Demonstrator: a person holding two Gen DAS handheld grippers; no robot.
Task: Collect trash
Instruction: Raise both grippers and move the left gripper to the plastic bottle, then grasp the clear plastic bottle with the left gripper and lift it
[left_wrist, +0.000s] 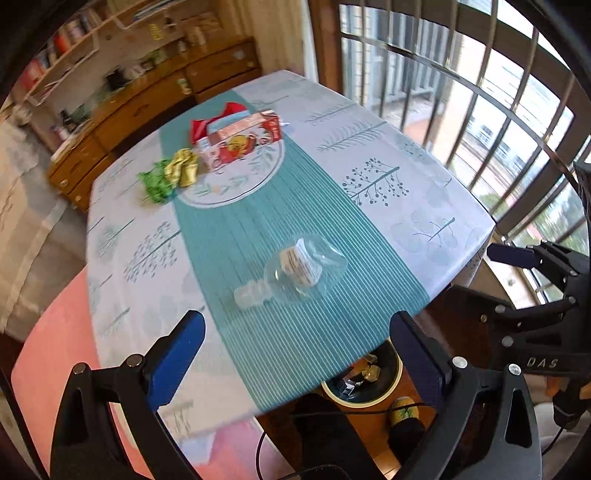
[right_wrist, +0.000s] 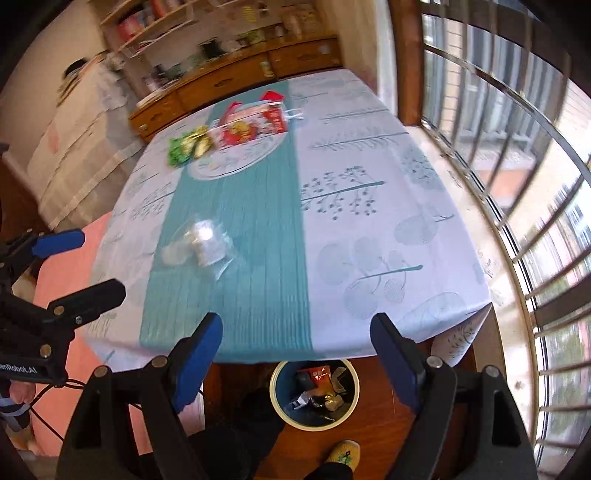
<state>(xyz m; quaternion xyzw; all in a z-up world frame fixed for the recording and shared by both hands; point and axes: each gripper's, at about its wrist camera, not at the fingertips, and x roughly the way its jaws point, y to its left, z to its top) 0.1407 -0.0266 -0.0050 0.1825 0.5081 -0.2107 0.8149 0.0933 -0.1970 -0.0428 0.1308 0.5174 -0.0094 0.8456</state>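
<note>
Grippers come first, nearest the cameras. Left gripper (left_wrist: 297, 354) hangs over the table's near edge with its blue-padded fingers spread wide, holding nothing. Right gripper (right_wrist: 297, 350) is just to its right, fingers also spread wide and empty, above the table edge.

Below that edge, on the wooden floor, stands a round bin (right_wrist: 279, 406) with a cream rim and dark inside. It already holds scraps: an orange-red wrapper, some silvery pieces and a gold one.

On the table (left_wrist: 424, 192), covered with a white cloth printed with pale trees and a teal striped band down the middle, the closest piece of trash is a clear plastic bottle (left_wrist: 295, 271). It lies on its side on the teal band, near the front edge, cap pointing near and left, with a crumpled white label inside or around it; which, I cannot tell. It looks crushed and see-through.

Farther back, a white plate (left_wrist: 236, 184) with a leaf pattern sits on the band. A red and white carton (left_wrist: 240, 142) lies on its far part. Just left of the plate are crumpled wrappers (left_wrist: 173, 175), yellow beside green. Behind the carton lies something red (left_wrist: 225, 116), partly hidden.

Beyond the table stand a wooden sideboard (left_wrist: 147, 107) and shelves; barred windows (left_wrist: 480, 110) fill the right.
</note>
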